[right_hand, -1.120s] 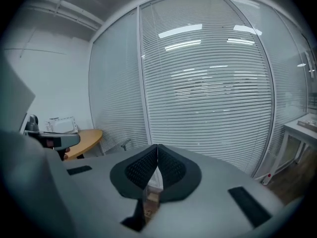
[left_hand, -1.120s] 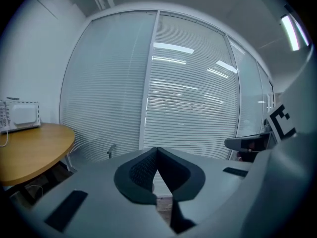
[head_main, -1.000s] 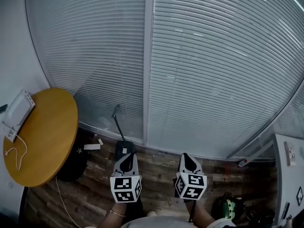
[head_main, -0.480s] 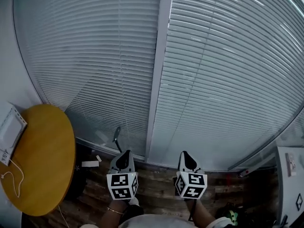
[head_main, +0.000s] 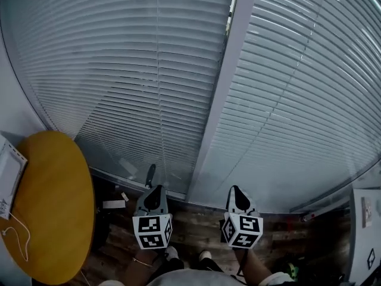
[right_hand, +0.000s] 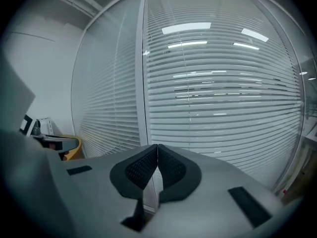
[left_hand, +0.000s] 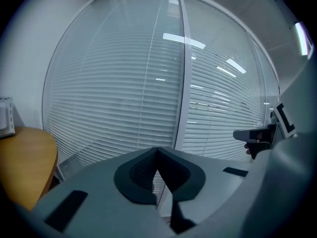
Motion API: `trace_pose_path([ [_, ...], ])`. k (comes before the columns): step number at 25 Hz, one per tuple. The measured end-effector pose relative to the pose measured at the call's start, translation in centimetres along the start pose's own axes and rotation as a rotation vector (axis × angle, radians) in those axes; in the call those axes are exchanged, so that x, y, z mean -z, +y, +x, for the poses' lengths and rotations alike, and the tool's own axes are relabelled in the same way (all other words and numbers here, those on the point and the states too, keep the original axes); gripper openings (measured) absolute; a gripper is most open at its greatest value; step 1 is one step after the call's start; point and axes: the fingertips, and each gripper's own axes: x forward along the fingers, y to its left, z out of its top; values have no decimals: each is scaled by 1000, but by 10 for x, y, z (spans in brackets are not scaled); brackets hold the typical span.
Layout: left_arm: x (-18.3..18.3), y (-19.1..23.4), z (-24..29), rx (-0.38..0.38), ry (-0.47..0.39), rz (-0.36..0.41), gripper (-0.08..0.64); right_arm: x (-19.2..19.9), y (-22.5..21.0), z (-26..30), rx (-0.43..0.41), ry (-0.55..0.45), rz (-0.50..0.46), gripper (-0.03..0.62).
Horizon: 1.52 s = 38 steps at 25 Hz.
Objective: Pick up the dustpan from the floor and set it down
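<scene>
now left gripper (head_main: 155, 190) and right gripper (head_main: 236, 191) tilt slightly down, side by side, clenched empty.

The head view is looking steeply down at the blinds (head_main: 119, 70) and floor (head_main: 196, 234). The gripper views are sitting close behind the left tongs (left_hand: 157, 152) and right tongs (right_hand: 157, 148), facing those blinds; all three are sharing the counter (head_main: 53, 207) at frame left.

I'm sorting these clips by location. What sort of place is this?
Probably an office or meeting room: wall-wide horizontal blinds, a round wooden table bearing a white device on a cable, and a wood-plank floor.
</scene>
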Motion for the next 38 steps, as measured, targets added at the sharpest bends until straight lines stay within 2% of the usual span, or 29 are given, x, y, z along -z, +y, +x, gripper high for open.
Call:
trace_pose_path([
  [7,11,4,9,-54,38,-16,6,6,7,24,-65,44,-22,32],
  [11,27,7,9,-90,59,-56,6,17,5,30,-88,87,-38,32],
  [18,82,19,10,-123,123,-99,6,69,6,37,-97,196,-71,32],
  [30,179,59,28,-166,204,-139,6,165,41,66,-129,312,-93,32],
  [33,192,67,26,-164,224,-137,6,176,45,67,-118,324,-79,32],
  [38,195,70,27,-141,209,-143,6,182,40,67,-94,325,-72,32],
])
